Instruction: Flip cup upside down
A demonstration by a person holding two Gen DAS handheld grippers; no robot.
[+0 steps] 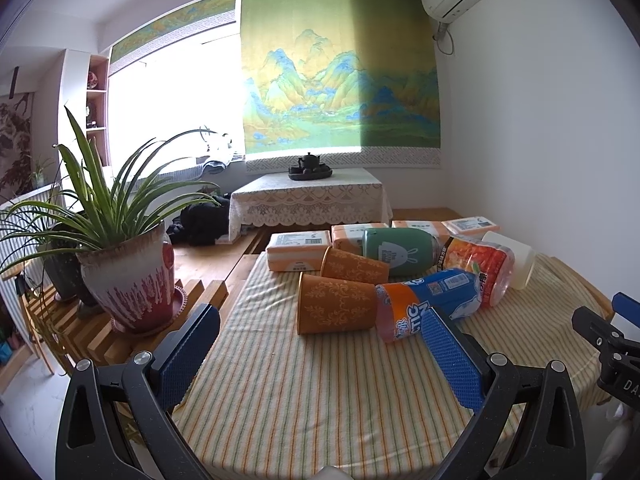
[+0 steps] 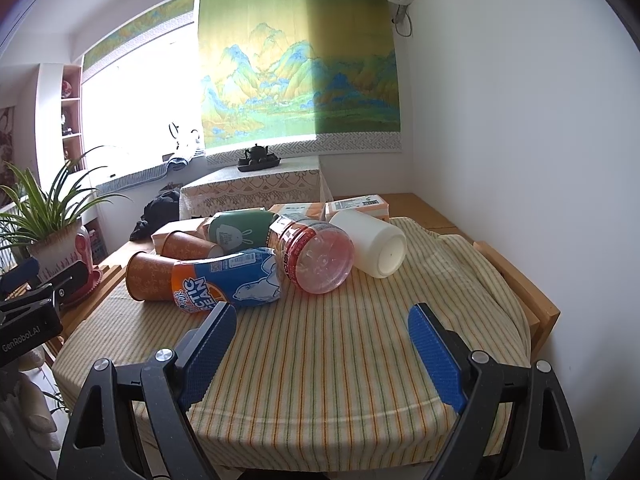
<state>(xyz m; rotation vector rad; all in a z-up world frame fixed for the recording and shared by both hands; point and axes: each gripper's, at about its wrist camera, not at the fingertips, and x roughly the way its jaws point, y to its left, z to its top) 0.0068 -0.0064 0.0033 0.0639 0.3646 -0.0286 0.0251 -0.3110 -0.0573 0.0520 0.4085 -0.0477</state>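
Both claws wide open and empty over the striped table, cups lying on their sides.

The left claw (image 1: 320, 344) faces the near orange cup (image 1: 338, 306), tipped over toward the table's far left edge, touching a bottle (image 1: 428, 306); the right claw (image 2: 322, 344) hangs near the front edge, a white cup (image 2: 370, 242) beyond. Best to grip across the cup's wall, lift clear of the bottle, then set it rim-down.

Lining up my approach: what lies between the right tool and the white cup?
Only bare striped tablecloth lies between the open right tool and the white cup lying on its side, per the right wrist view.
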